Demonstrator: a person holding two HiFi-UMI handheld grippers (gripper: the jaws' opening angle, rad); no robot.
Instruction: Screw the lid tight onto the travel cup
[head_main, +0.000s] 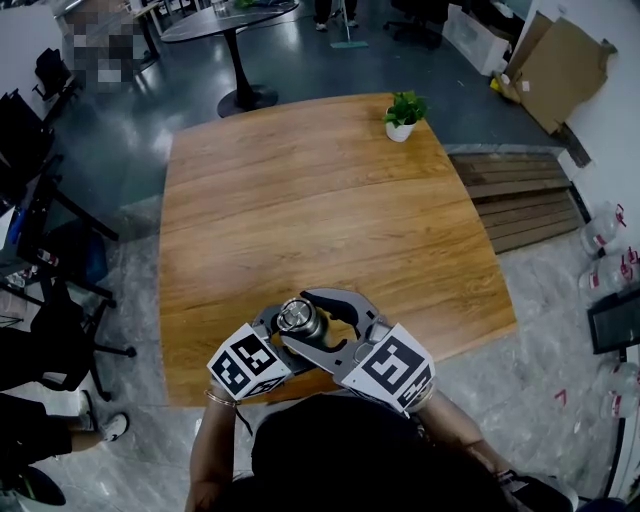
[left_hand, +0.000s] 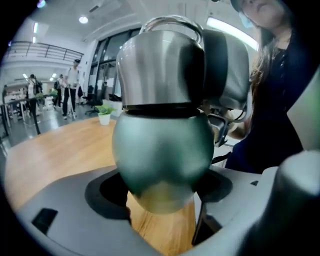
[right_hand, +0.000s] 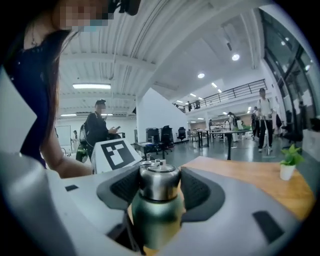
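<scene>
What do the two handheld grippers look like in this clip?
Left gripper and right gripper are light grey plastic with wide curved jaws lined by black ribbed pads. Each carries a white cube with black square markers.

Wooden table (head_main: 320, 200), potted plant (head_main: 403, 115) at far edge, left claw (head_main: 283, 332) and right claw (head_main: 318, 325) around travel cup (head_main: 297, 317)

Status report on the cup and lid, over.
Left claw shut on travel cup. Right claw shut on lid, lid atop cup. Nothing in the way; potted plant at far table corner.
</scene>
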